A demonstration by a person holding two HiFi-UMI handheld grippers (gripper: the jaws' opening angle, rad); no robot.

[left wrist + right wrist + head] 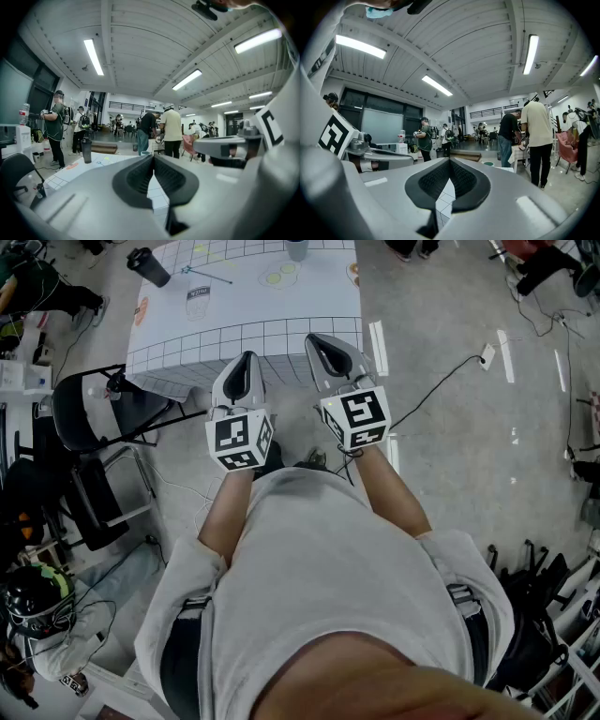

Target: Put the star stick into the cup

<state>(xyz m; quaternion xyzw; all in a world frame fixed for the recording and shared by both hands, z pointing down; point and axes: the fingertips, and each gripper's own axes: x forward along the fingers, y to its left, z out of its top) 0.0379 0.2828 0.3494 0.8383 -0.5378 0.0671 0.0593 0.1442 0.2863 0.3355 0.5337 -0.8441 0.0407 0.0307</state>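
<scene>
Still at the approach, with no grasp made. Ahead, the gridded counter [246, 336], reached only at its near edge by both claws. Left claw [247, 359] clenched, tips together on nothing; right claw [316, 339] clenched and empty too, just beside it. Far across the counter, a pale cup [296, 248] at the back edge and a dark tumbler [150, 266] toward the left corner. Between them, nearer the tumbler, what looks like the star stick [207, 276], lying flat, well apart from both claws. Next, likely: reach far forward, release 1 claw, then close on the thin shaft.
</scene>
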